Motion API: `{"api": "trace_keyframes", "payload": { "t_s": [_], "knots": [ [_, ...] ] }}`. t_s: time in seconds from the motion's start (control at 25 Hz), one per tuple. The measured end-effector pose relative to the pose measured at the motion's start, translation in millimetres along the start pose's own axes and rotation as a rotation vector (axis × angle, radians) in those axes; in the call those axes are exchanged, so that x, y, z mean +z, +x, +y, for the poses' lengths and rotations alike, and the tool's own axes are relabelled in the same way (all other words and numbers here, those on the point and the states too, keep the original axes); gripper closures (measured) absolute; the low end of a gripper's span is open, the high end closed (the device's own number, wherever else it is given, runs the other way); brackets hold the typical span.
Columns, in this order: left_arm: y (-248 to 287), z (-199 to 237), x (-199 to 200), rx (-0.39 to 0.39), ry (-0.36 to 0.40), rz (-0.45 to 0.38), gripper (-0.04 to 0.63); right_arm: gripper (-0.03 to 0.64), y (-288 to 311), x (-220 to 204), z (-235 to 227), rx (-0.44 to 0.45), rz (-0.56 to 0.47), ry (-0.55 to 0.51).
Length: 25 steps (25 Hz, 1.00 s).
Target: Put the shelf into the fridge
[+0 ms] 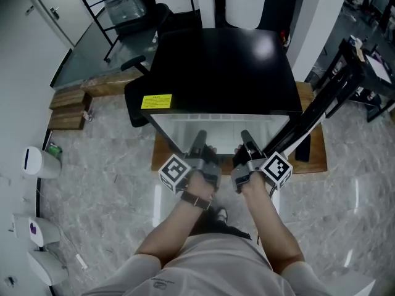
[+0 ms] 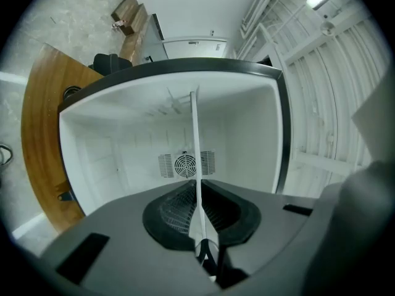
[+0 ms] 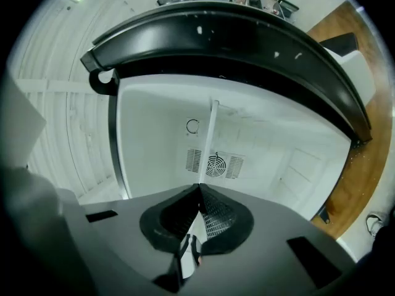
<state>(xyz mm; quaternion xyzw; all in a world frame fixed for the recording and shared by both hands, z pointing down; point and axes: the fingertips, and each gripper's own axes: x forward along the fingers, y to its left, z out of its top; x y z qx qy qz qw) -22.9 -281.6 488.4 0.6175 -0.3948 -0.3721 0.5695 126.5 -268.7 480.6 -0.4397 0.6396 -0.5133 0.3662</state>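
Your left gripper (image 1: 200, 142) and right gripper (image 1: 245, 140) sit side by side just past your wrists. Each has its jaws pinched on the near edge of the shelf (image 2: 195, 134), a thin pale panel seen edge-on running away between the pads. The shelf reaches into the open white cavity of the fridge (image 1: 222, 66); how deep is hard to tell, probably partway. A round vent grille (image 2: 185, 164) marks the back wall. The fridge stands on a wooden platform (image 1: 316, 156).
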Motion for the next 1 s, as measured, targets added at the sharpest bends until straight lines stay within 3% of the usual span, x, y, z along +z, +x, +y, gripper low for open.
{"api": "trace_keyframes", "payload": {
  "t_s": [0.24,0.4,0.56,0.72,1.0],
  "knots": [
    [-30,-23,-32,-0.096,-0.018,0.116,0.583,0.594,-23,-18,10,0.046,0.064,-0.023],
    [-52,-13,-42,-0.036,0.027,0.150,0.588,0.595,-36,-31,11,0.041,0.089,-0.012],
    [-54,-26,-49,-0.076,0.021,0.165,0.589,0.595,-43,-35,19,0.048,0.093,-0.005],
    [-57,-28,-45,-0.070,0.052,0.157,0.589,0.595,-44,-37,26,0.060,0.096,-0.007],
    [-60,-28,-48,-0.069,0.036,0.169,0.589,0.595,-48,-36,27,0.059,0.088,-0.028]
  ]
}}
